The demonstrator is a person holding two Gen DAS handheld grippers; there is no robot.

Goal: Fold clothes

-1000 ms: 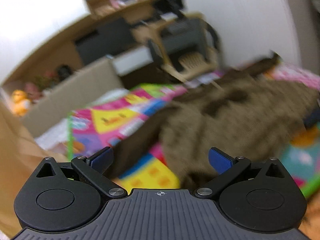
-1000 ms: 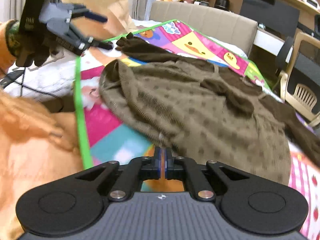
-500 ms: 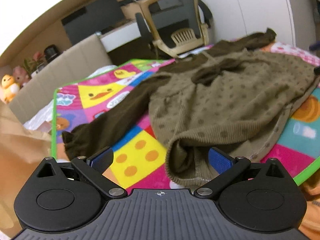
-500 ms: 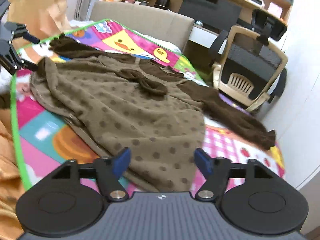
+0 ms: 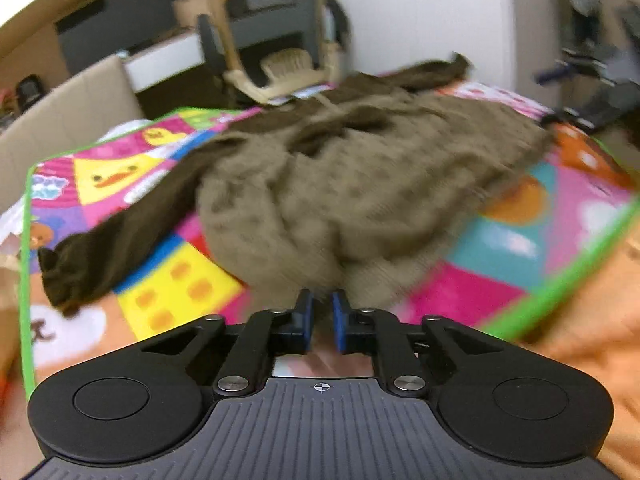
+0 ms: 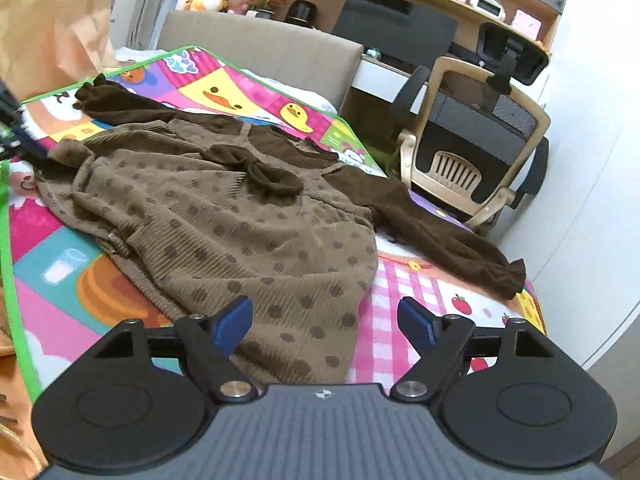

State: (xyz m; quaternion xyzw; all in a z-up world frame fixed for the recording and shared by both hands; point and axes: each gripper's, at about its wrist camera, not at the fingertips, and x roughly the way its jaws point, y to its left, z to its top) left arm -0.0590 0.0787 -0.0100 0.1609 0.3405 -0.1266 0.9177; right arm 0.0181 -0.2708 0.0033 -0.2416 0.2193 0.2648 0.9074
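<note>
A tan dotted dress with dark brown sleeves lies spread on a colourful play mat. In the left wrist view, which is blurred, my left gripper is shut down to a narrow gap on the near hem corner of the dress. In the right wrist view the dress lies face up with its bow showing and one sleeve stretched to the right. My right gripper is open just above the dress's lower right hem, holding nothing.
An office chair stands past the far right side of the mat. A padded headboard runs behind it, with a brown paper bag at the far left. An orange blanket borders the near edge.
My left gripper went from wide open to shut on the dress's hem corner. My right gripper opened half a second ago, stays open and moved closer to the lower right hem.
</note>
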